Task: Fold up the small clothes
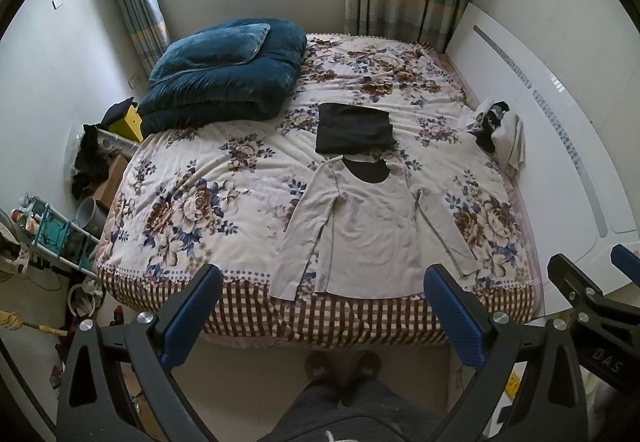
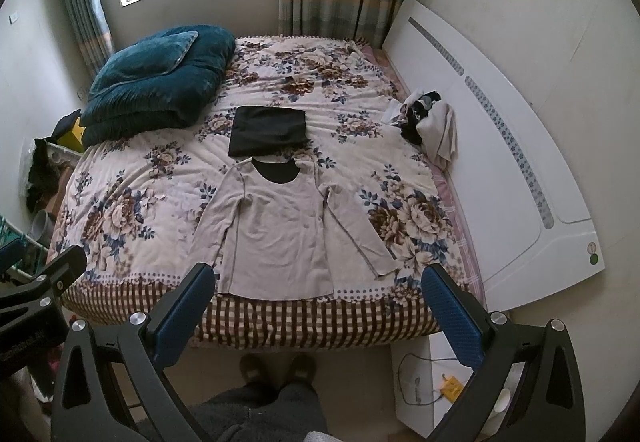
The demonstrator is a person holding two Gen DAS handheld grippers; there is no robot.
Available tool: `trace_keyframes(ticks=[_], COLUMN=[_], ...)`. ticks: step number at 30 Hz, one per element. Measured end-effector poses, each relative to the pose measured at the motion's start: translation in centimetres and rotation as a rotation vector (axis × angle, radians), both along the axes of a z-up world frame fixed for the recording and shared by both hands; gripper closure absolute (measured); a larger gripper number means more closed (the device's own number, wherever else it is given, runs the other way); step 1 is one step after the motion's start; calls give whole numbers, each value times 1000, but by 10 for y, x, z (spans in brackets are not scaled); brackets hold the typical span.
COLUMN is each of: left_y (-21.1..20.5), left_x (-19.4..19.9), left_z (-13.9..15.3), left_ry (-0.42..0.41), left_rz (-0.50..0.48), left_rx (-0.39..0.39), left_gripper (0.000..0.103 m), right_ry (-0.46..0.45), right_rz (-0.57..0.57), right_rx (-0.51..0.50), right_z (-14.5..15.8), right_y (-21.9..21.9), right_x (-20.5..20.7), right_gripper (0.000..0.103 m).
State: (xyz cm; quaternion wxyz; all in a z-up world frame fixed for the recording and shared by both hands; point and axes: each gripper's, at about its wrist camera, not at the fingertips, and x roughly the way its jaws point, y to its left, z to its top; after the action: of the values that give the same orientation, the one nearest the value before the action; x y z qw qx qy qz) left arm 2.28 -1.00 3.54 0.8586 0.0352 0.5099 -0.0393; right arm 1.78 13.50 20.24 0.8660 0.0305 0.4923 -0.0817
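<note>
A small beige long-sleeved top with a black collar lies spread flat, sleeves down, near the front edge of the floral bed; it also shows in the right wrist view. A folded black garment lies just behind it, also in the right wrist view. A pile of unfolded clothes sits at the bed's right edge. My left gripper is open and empty, held above the floor before the bed. My right gripper is open and empty, likewise.
A folded blue quilt with a pillow fills the bed's back left. A white headboard runs along the right. Clutter and a rack stand left of the bed. The person's feet stand at the bed's foot. A white box sits lower right.
</note>
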Motion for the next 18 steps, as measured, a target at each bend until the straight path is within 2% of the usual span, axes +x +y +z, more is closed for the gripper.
trace_keyframes(ticks=[15, 18], left_y=[-2, -1], left_x=[-1, 3], left_z=[1, -2], left_ry=[-11, -55], left_rz=[-1, 20], left_rx=[-15, -1], left_gripper=[0, 0], right_ry=[-3, 1], right_rz=[-3, -19], right_rx=[3, 20], right_z=[1, 2], right_y=[1, -2], right_x=[0, 5], right_gripper=[0, 0])
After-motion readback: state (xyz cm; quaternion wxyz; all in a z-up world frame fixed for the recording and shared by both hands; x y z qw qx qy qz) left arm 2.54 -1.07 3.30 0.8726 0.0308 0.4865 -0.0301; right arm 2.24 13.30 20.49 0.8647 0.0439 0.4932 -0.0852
